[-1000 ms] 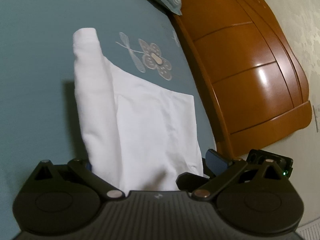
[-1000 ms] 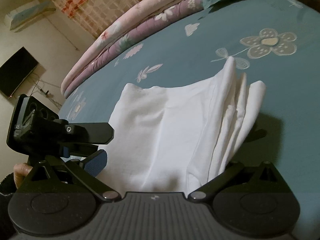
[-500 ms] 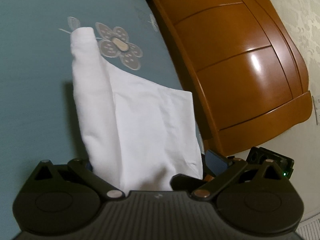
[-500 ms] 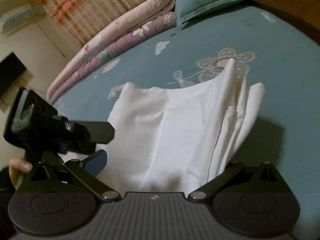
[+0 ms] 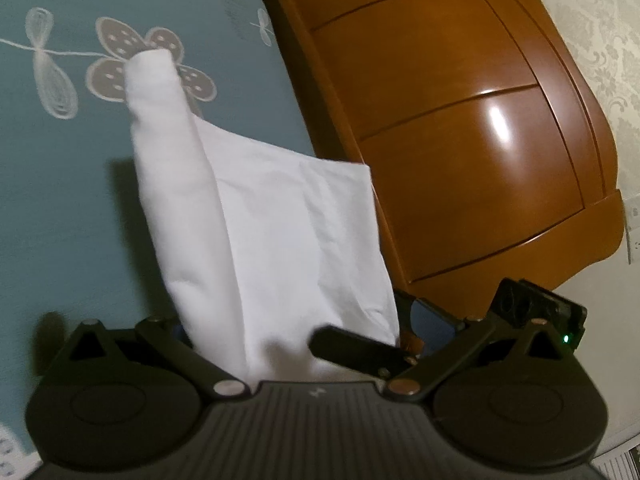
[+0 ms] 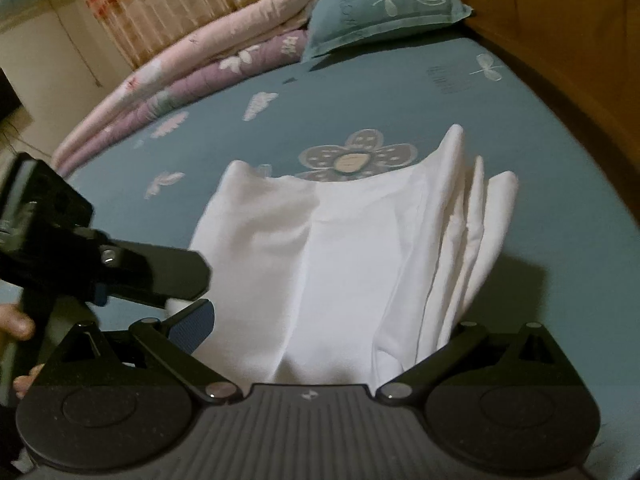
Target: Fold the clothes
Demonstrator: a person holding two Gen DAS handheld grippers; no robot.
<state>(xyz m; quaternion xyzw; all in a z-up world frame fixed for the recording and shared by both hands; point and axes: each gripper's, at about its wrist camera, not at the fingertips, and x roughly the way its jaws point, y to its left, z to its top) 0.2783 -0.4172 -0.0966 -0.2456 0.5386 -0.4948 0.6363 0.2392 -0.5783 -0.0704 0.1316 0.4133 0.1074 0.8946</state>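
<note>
A folded white garment (image 5: 260,232) hangs lifted above the teal flowered bedsheet (image 5: 60,184), held between both grippers. My left gripper (image 5: 292,344) is shut on its near edge; the cloth hides the fingertips. My right gripper (image 6: 320,344) is shut on the same garment (image 6: 340,264), whose layered folds bunch at the right. The left gripper's body (image 6: 104,268) shows at the left of the right wrist view, and the right gripper's finger (image 5: 356,348) shows in the left wrist view.
A glossy wooden headboard (image 5: 460,140) runs along the bed's right side. A teal pillow (image 6: 384,8) and stacked pink and purple quilts (image 6: 200,76) lie at the far edge of the bed. A curtain (image 6: 160,0) hangs behind.
Both grippers have carried the hanging garment across the bed toward the headboard and pillow; the flower print now lies under the cloth's far end. Grips are unchanged.
</note>
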